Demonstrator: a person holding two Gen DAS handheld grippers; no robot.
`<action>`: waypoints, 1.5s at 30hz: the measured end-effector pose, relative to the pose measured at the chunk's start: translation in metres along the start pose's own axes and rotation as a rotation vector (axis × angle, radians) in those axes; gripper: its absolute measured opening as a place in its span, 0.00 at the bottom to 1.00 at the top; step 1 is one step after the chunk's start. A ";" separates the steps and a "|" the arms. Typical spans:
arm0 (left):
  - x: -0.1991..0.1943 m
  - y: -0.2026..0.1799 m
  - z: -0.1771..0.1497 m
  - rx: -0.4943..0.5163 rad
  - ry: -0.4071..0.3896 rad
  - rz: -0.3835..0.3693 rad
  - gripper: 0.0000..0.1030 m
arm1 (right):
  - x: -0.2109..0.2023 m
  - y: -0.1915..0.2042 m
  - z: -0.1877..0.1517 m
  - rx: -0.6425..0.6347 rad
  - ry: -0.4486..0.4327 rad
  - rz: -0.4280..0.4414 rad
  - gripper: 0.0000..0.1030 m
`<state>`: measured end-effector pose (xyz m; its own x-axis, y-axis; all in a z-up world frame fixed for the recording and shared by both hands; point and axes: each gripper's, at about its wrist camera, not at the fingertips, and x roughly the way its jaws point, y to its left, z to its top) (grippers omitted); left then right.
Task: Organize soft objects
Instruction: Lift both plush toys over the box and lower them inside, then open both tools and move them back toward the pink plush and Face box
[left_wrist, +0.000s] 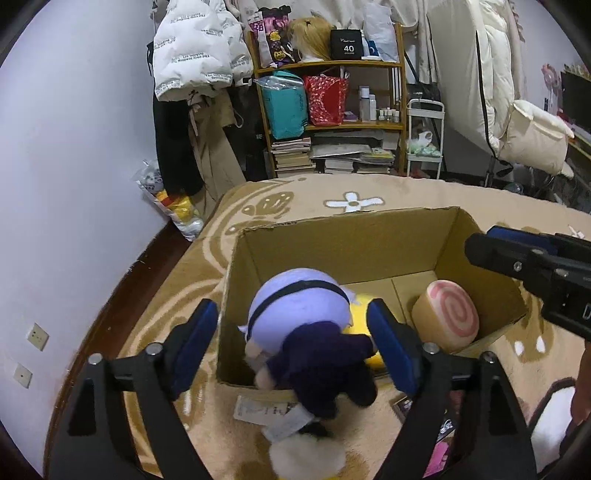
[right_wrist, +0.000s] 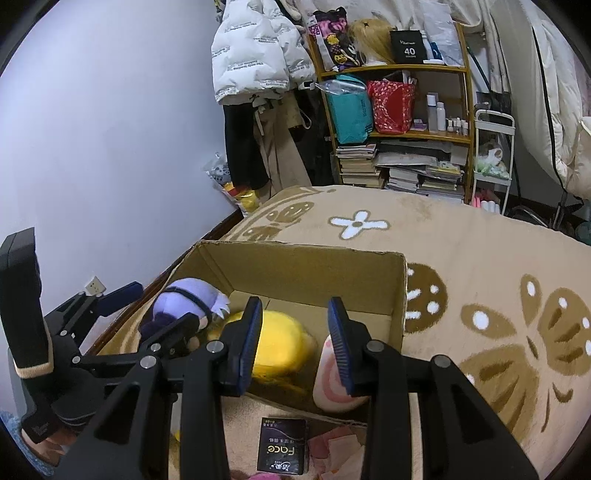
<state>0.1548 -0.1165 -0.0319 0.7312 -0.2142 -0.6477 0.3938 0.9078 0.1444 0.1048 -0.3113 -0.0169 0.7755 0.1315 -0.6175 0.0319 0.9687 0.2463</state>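
Observation:
An open cardboard box (left_wrist: 343, 240) (right_wrist: 295, 266) stands on the beige rug. Inside lie a yellow plush (right_wrist: 280, 343) (left_wrist: 360, 306) and a round pink-swirl cushion (left_wrist: 448, 317) (right_wrist: 328, 384). A plush doll with a lilac head and dark purple body (left_wrist: 310, 332) (right_wrist: 184, 299) hangs over the box's near left corner, between the spread fingers of my left gripper (left_wrist: 295, 343), which do not touch it. My right gripper (right_wrist: 295, 339) is open and empty above the box's near edge, over the yellow plush and the cushion. It shows at the right of the left wrist view (left_wrist: 532, 266).
A dark "Face" packet (right_wrist: 283, 448) and pink items lie on the rug (right_wrist: 480, 243) in front of the box. A shelf (left_wrist: 332, 122) with bags and books, hanging coats (left_wrist: 195, 55) and a white cart (left_wrist: 424, 140) stand behind. The wall (left_wrist: 74, 147) is at left.

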 end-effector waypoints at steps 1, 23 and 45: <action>-0.001 0.001 0.001 0.001 0.001 0.006 0.83 | 0.000 -0.001 0.000 0.005 0.003 -0.001 0.38; -0.094 0.028 -0.025 -0.052 -0.027 0.069 0.97 | -0.071 0.018 -0.009 -0.005 -0.013 -0.021 0.98; -0.109 0.035 -0.073 -0.111 0.096 0.069 0.97 | -0.092 0.026 -0.067 0.032 0.100 -0.065 1.00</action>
<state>0.0479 -0.0347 -0.0110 0.6957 -0.1197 -0.7083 0.2769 0.9545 0.1105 -0.0080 -0.2838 -0.0032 0.7044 0.0905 -0.7040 0.1016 0.9688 0.2262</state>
